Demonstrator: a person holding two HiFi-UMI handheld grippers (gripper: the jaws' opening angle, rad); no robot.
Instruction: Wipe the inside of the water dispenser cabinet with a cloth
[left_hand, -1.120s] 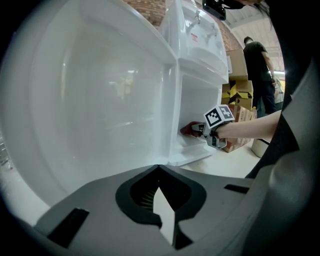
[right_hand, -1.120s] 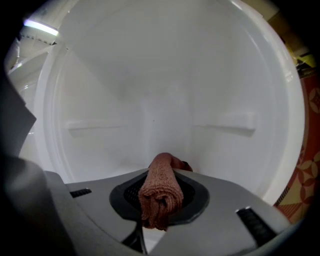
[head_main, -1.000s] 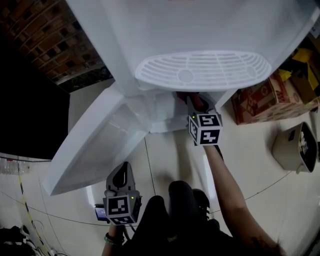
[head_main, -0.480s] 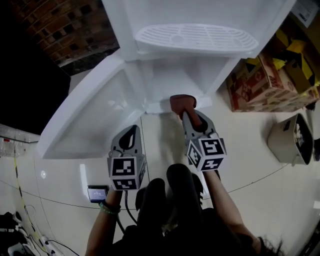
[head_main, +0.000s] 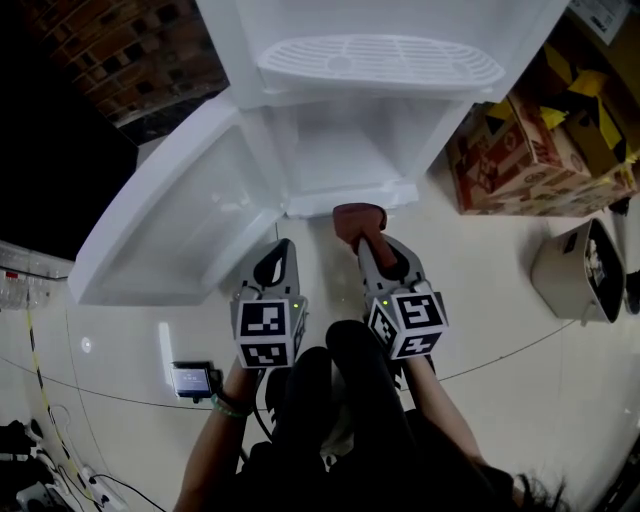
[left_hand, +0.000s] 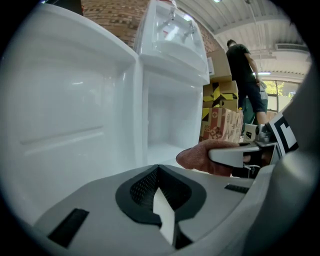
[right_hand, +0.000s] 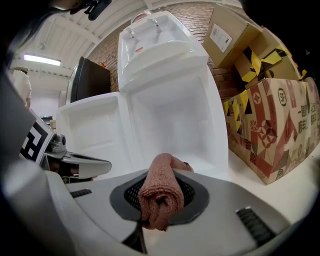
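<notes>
The white water dispenser stands with its lower cabinet open and its door swung out to the left. My right gripper is shut on a rolled reddish-brown cloth, just outside the cabinet's front lip, over the floor. In the right gripper view the cloth sticks up from the right gripper, with the cabinet interior ahead. My left gripper hangs beside it on the left, shut with nothing in it. In the left gripper view the left gripper faces the door.
Patterned cardboard boxes stand right of the dispenser, and a beige bin is on the floor further right. A small device and cables lie on the floor at left. A person stands in the background.
My right gripper has drawn back out of the cabinet with the cloth. The left gripper has come forward beside it. The view has shifted, so the cabinet sits higher in frame.
</notes>
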